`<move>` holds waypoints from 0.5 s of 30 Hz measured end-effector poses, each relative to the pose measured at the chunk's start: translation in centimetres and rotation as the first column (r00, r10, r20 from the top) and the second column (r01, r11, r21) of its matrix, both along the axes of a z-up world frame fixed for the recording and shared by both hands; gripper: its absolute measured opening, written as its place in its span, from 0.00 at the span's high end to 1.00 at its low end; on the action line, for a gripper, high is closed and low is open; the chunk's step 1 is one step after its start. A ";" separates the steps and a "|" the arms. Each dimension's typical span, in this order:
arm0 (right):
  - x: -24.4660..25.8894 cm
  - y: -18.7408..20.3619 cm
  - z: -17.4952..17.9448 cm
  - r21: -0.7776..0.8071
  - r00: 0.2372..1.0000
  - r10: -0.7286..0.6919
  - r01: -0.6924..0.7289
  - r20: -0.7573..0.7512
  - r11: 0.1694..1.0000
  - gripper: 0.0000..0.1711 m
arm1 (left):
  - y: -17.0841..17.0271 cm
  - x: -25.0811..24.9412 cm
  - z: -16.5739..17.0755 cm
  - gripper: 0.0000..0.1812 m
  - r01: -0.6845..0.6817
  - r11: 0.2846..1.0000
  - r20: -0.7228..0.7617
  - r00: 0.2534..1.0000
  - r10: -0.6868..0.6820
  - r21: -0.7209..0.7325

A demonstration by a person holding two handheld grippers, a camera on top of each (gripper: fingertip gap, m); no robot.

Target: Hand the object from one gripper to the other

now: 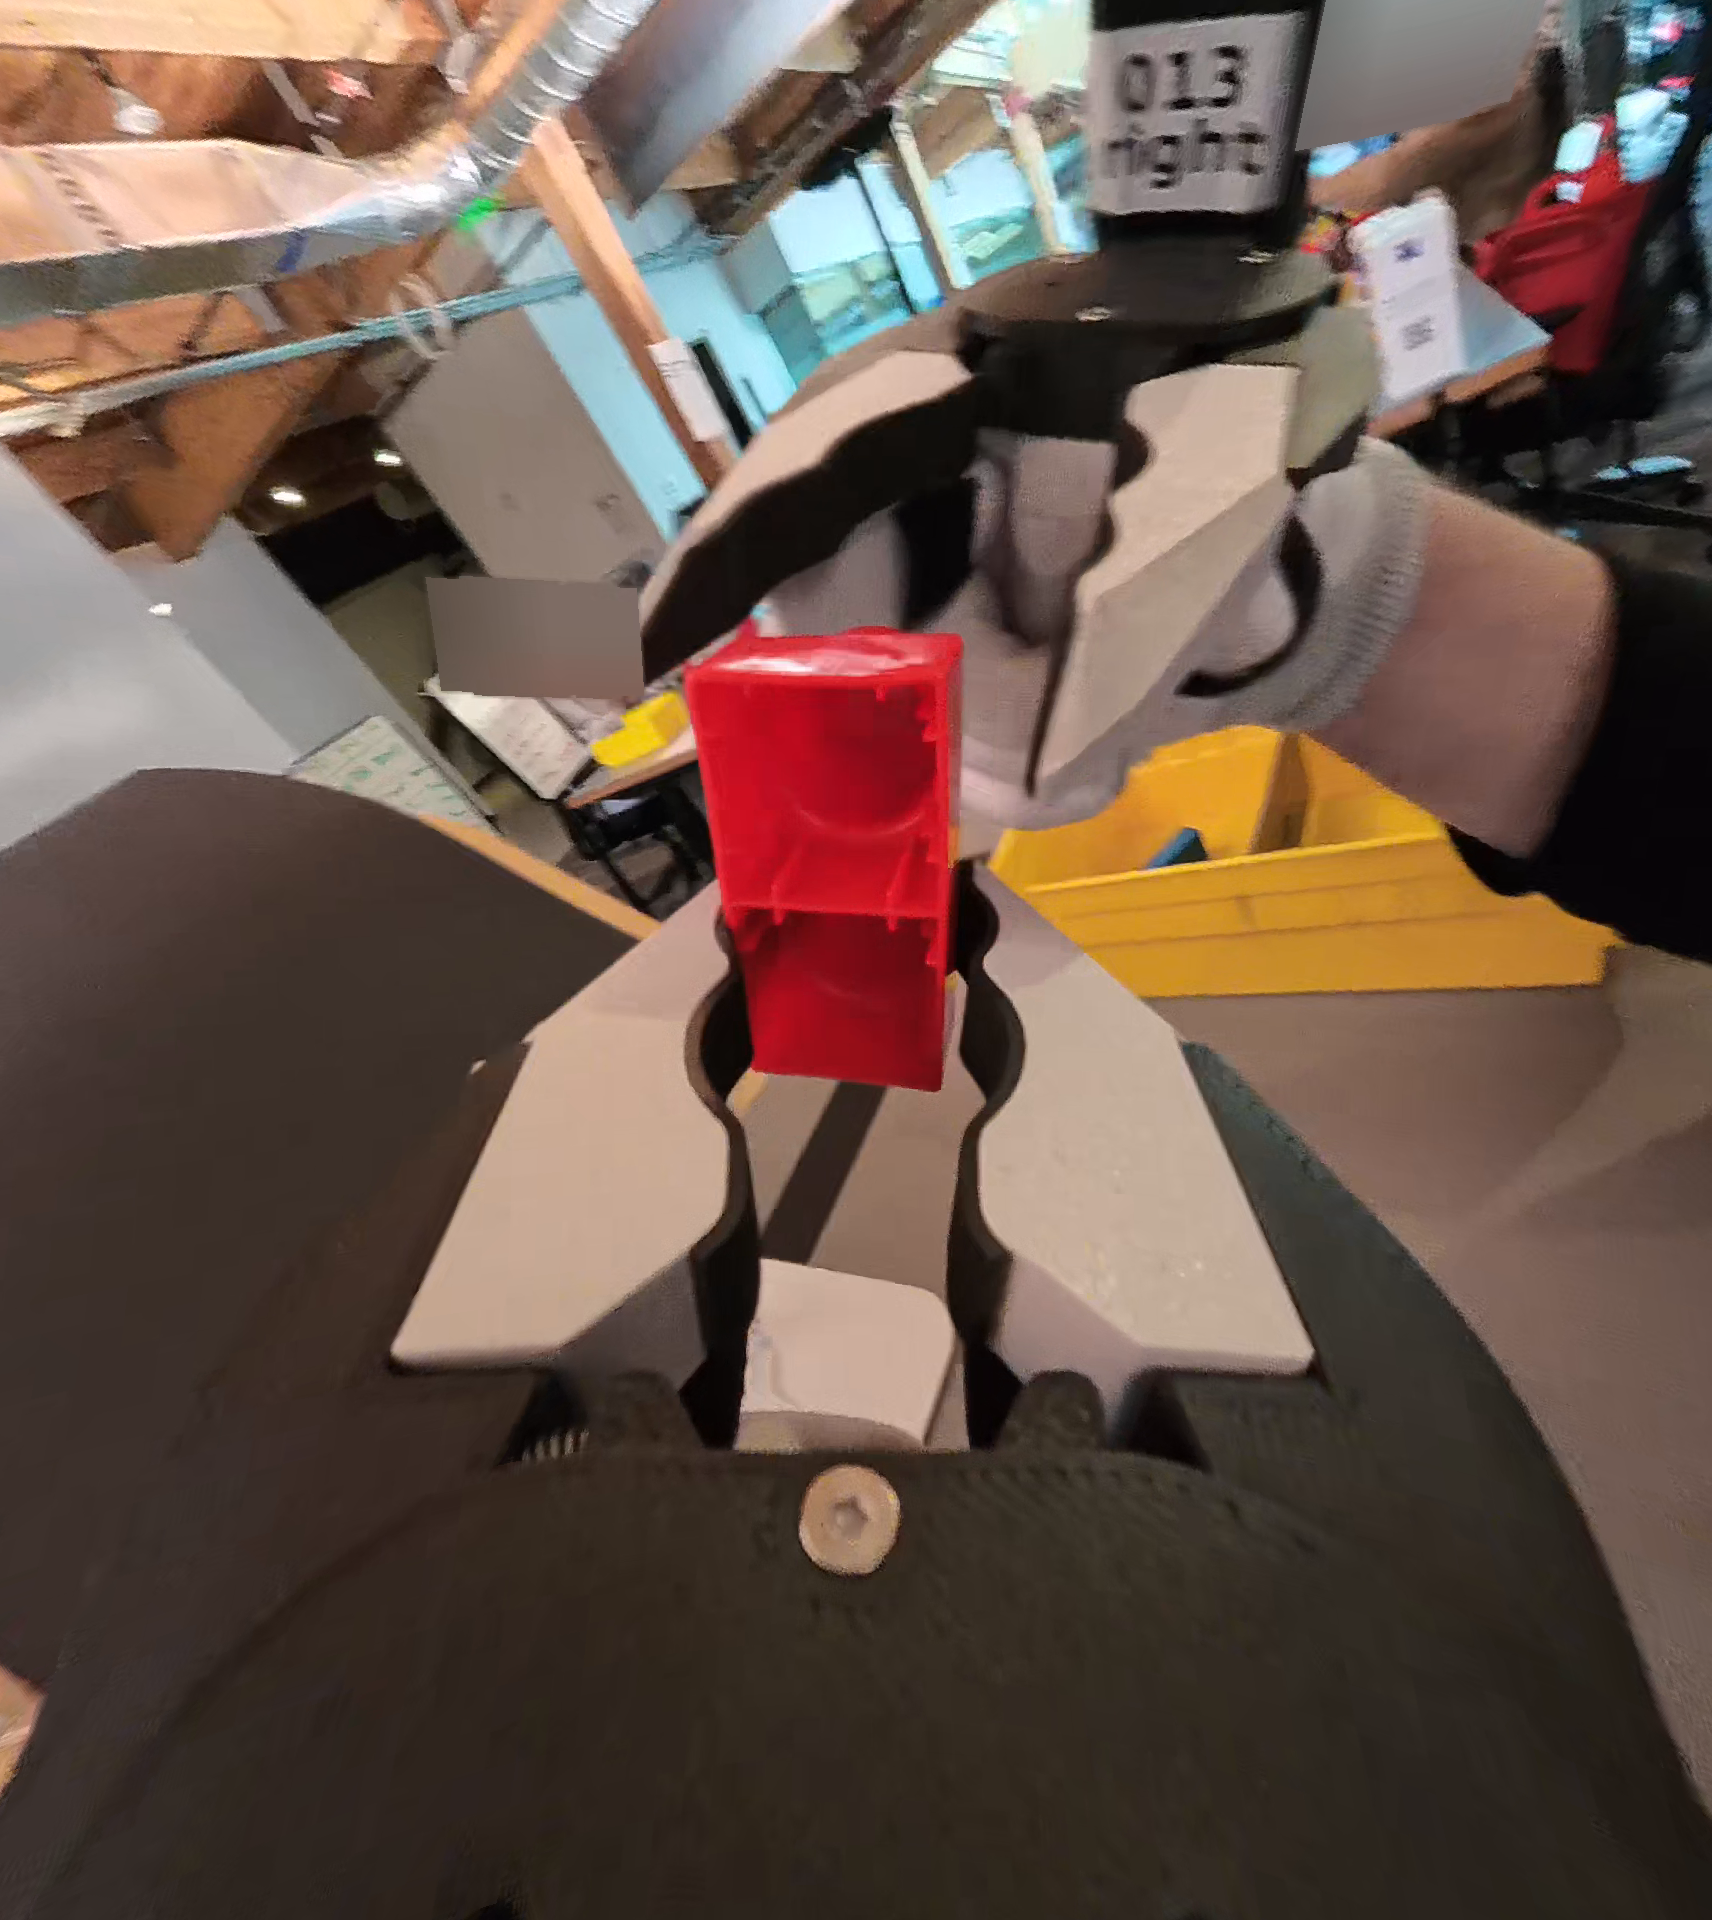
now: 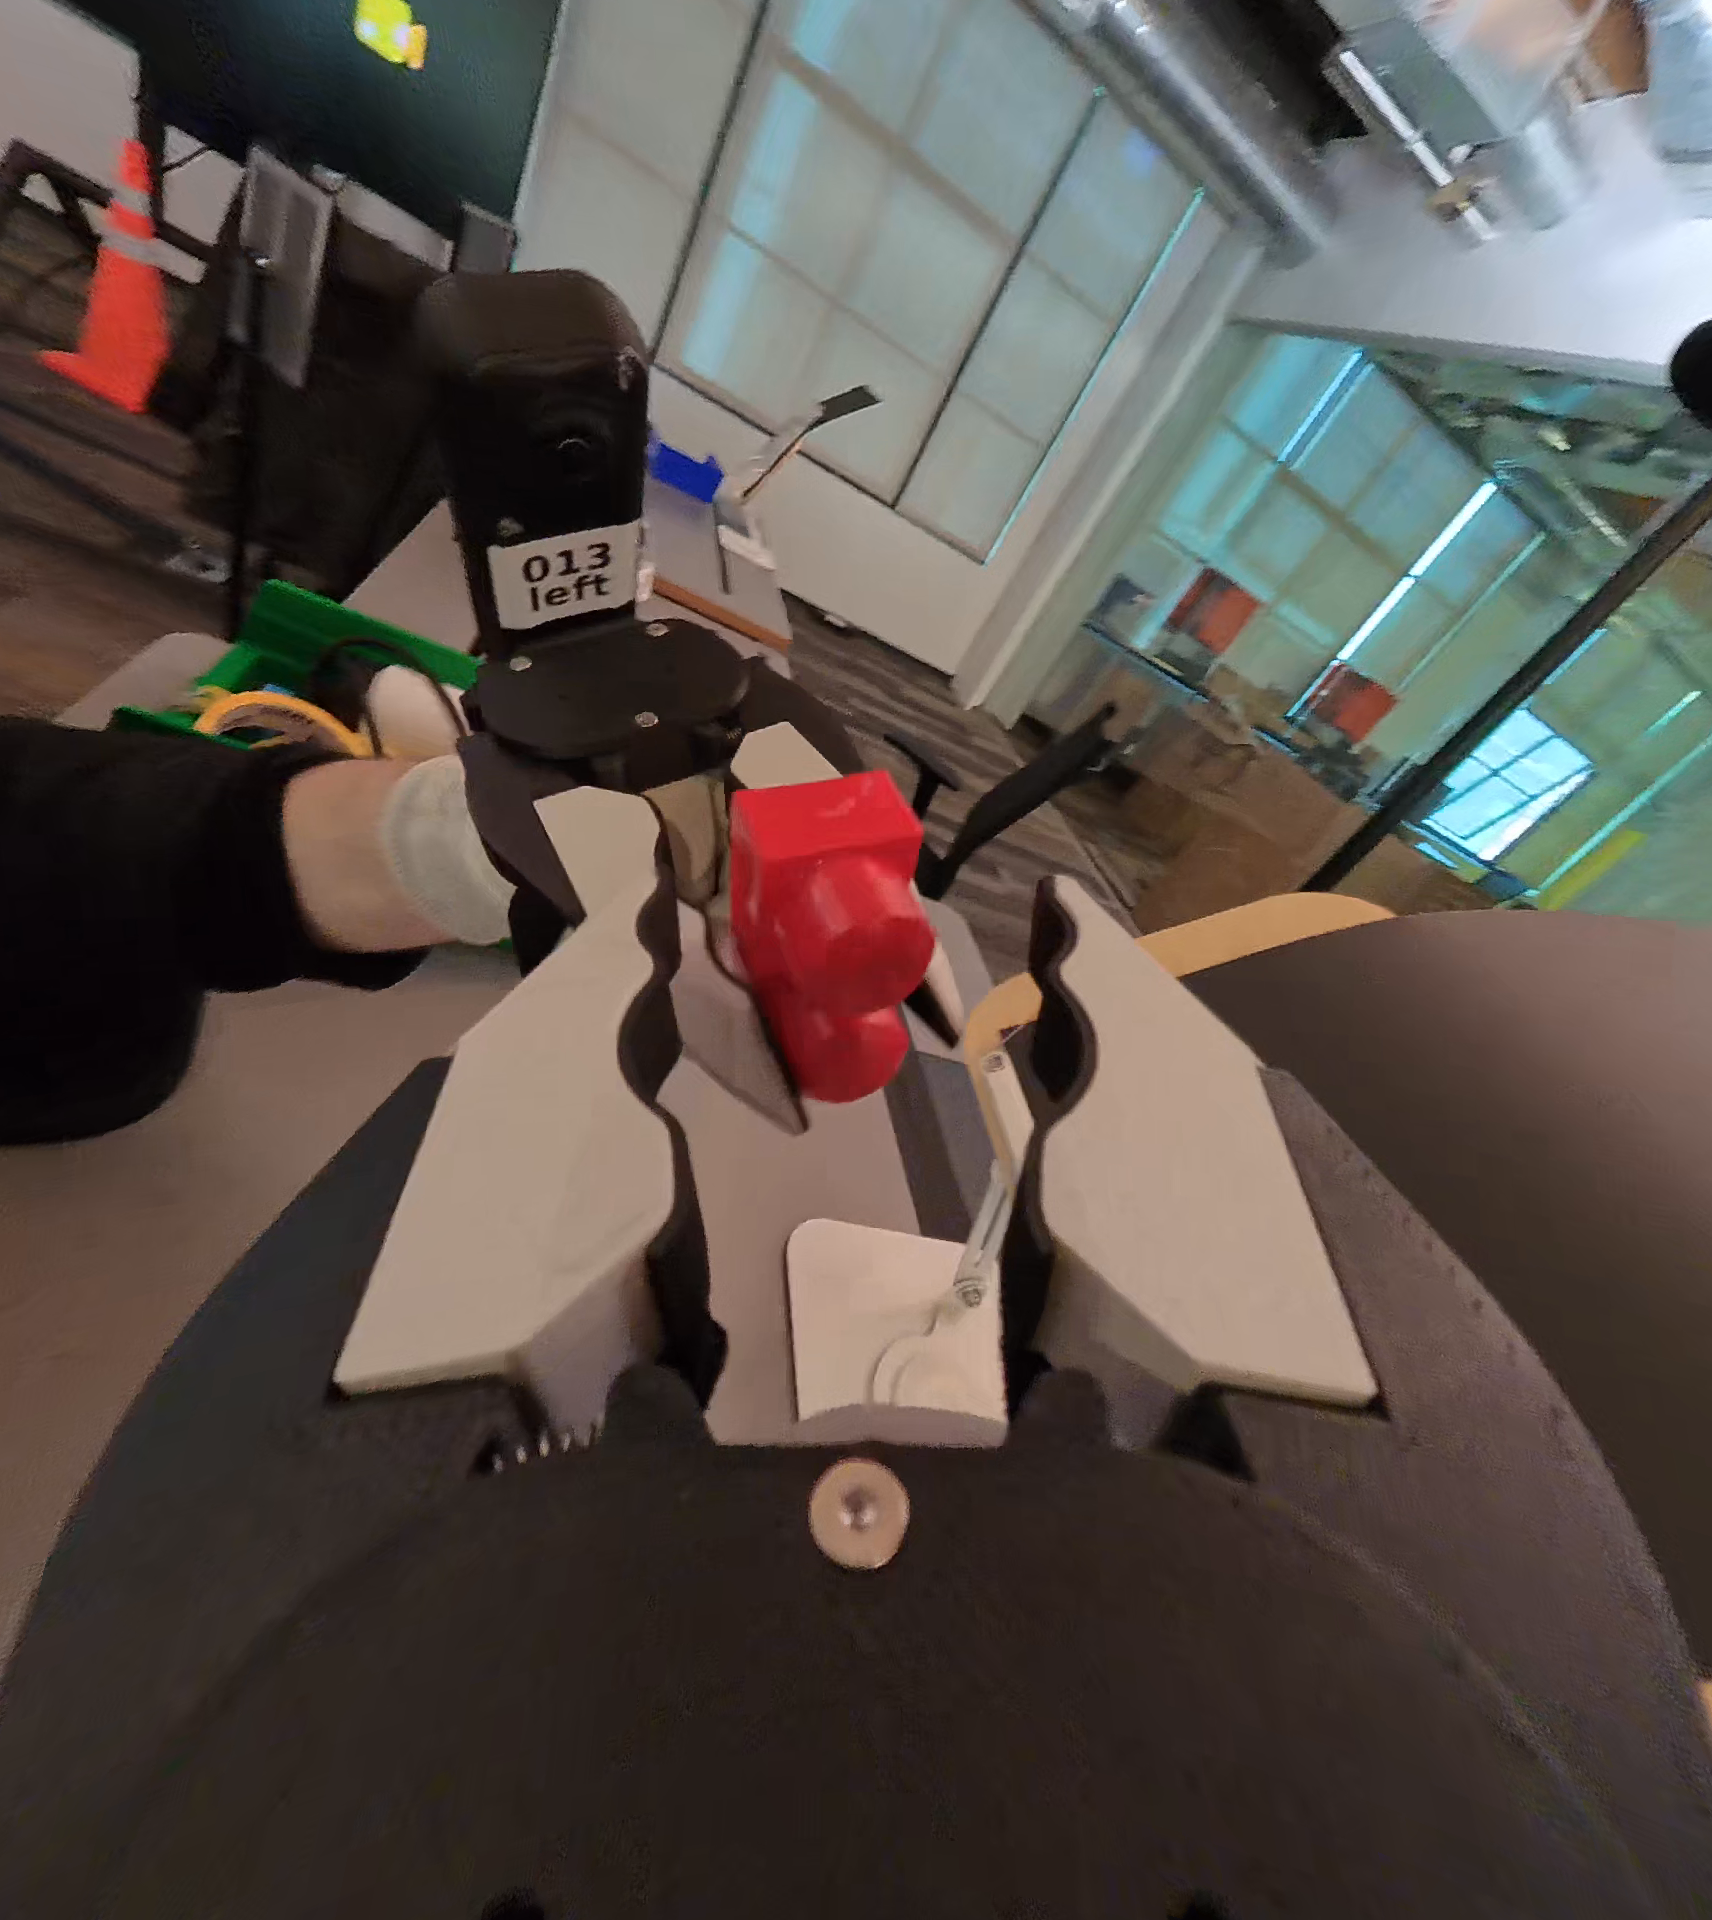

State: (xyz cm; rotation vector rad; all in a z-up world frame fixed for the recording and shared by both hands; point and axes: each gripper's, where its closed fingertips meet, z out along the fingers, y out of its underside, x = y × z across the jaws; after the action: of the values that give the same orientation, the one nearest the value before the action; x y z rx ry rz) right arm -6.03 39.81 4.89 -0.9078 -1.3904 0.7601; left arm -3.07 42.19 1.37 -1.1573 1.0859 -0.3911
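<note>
The red block (image 1: 836,862), a two-stud plastic brick, sits upright in the air between the two tools, its lower half pinched between the fingertips of the left gripper (image 1: 847,997), whose jaws are closed onto its sides. The right gripper (image 2: 847,997) faces it from the far side with its jaws spread wide; in the right wrist view the block lies ahead of the gap between the fingers, touching neither one. So the pickup looks finished and the hand-over is only at the approach stage: the right gripper has yet to close on the free upper half, and the left has yet to let go.
</note>
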 end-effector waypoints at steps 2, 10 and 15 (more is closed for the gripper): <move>-0.2 0.4 0.7 -0.005 0.999 -0.036 0.036 -0.030 0.999 0.59 | 1.3 -1.3 1.2 0.81 -0.101 0.995 0.066 0.993 0.099 0.024; -2.0 2.7 1.6 -0.122 0.976 -0.201 0.190 -0.085 0.974 0.59 | 5.6 -7.4 3.0 0.80 -0.626 0.725 0.051 0.766 0.641 0.286; -3.9 3.5 1.2 -0.160 0.955 -0.281 0.265 -0.091 0.951 0.70 | 6.1 -8.3 2.9 0.81 -0.700 0.625 0.027 0.673 0.739 0.347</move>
State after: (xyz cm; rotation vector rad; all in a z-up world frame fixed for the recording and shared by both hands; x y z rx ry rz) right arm -9.90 43.30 6.04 -1.1286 -1.0908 0.6955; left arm -11.41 48.25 4.31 -1.2149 0.6546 0.4989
